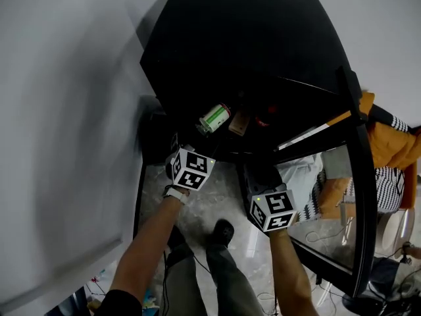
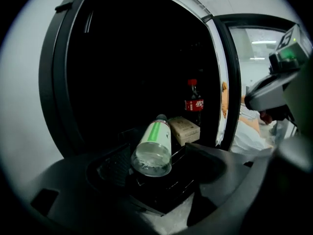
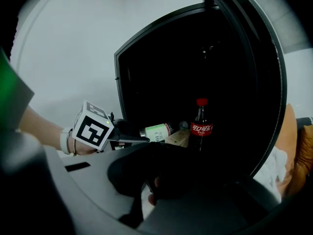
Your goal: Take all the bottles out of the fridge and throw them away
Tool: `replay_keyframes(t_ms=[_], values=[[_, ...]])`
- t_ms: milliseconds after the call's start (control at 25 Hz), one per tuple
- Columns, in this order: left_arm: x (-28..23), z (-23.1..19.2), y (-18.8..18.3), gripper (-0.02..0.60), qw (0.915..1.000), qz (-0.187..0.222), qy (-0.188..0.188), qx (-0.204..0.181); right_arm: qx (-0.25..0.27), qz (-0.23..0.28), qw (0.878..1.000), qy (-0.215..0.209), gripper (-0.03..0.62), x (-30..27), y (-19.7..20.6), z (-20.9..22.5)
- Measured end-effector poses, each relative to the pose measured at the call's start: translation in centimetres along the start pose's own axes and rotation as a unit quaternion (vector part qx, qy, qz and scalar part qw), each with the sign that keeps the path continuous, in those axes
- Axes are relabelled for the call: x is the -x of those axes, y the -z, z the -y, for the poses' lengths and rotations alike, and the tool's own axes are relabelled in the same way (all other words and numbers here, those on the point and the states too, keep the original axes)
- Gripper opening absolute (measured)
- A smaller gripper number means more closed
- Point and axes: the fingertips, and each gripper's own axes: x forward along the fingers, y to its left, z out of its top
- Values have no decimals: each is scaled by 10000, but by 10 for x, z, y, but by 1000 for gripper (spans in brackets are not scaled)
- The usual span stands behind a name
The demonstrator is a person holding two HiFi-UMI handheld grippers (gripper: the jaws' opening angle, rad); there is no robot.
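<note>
Left gripper (image 2: 159, 175): jaws apart, flanking the green-label bottle (image 2: 152, 146) lying at the fridge (image 2: 54, 82) mouth. Right gripper (image 3: 146, 185): jaws together, empty, outside the fridge.

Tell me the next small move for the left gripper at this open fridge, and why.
Probably ease the left gripper forward and close it on the clear plastic bottle with the green label. That bottle lies on its side at the front of the black fridge, base toward the gripper, between open jaws that do not seem to press it. The right gripper is shut and empty.
</note>
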Motion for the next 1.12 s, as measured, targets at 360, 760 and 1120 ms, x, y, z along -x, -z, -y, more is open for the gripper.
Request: replay_keyframes(t_ms=[360,760,1120], values=[[-15,6,13,334,9986,-474,-9,254,28,-89,9999,-91,2,-9,4,1],[-38,8,14,333,9966,-537,-247,569,21,-158,9998,-132,2,-9,9,6],[-26,9,6,322,9959,-166,-279,842,31,-206,9997,-124,2,-5,12,9]])
